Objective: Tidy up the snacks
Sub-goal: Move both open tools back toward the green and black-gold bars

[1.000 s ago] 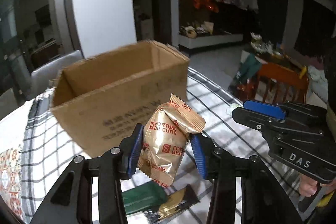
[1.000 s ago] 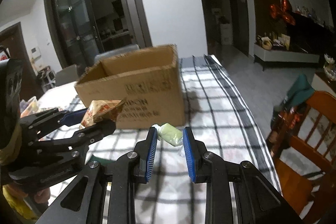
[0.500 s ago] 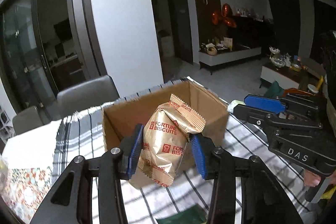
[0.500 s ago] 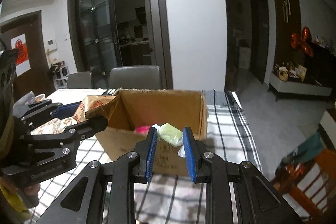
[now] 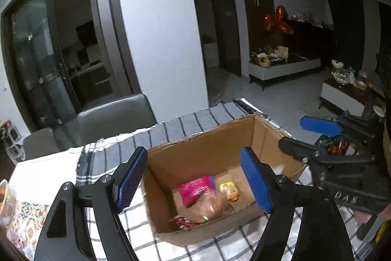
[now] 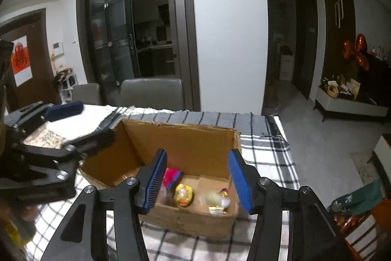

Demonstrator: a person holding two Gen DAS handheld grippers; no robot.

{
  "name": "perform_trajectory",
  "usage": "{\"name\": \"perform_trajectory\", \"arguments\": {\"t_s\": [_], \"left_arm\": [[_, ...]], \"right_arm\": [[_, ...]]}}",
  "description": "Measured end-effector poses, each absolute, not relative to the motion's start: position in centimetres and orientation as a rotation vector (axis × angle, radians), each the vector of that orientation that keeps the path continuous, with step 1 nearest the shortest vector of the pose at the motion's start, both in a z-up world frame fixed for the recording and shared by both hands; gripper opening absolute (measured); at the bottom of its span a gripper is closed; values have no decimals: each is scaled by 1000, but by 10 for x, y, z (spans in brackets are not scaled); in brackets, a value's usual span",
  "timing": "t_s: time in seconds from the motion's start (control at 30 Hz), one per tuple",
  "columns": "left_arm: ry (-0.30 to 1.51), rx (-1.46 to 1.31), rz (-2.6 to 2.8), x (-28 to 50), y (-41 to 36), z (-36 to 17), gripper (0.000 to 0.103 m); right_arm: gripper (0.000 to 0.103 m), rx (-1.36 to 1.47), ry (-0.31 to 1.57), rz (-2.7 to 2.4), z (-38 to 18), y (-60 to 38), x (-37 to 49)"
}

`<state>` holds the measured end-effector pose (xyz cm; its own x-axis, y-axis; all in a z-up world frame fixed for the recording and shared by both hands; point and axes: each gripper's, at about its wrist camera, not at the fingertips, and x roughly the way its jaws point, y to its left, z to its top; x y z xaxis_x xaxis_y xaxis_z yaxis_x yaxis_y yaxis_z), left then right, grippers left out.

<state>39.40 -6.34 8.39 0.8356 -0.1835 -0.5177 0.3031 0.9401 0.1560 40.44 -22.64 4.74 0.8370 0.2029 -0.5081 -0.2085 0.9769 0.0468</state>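
Both released: left hand-held gripper (image 5: 193, 179) and right hand-held gripper (image 6: 196, 181) jaws opening, empty; gold biscuit packet (image 5: 211, 206) and green sweet (image 6: 212, 198) now inside open brown cardboard box (image 5: 210, 147).

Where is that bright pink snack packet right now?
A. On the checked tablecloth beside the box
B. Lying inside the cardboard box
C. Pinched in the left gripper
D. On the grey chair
B: the pink packet lies on the floor of the open box, among other snacks.

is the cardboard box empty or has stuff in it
Not empty. The open-topped cardboard box holds several snacks: a pink packet, a yellow one, more wrapped pieces.
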Motion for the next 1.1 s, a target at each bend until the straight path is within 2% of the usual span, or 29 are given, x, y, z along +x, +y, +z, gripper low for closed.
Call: {"name": "perform_trajectory", "arguments": {"t_s": [0.2,0.3,0.63,1.1], "left_arm": [[494,264,-224,352,-59,77,78],[494,247,-206,331,-52,73,84],[480,304,-123,264,-41,47,88],[716,219,-121,240,-20,-22,88]], "right_arm": [[53,-56,530,251,43,-214,371],[53,-84,546,282,39,-208,354],[53,-171,663,401,11,-189,308],[53,-321,840,539,-45,-155,284]]}}
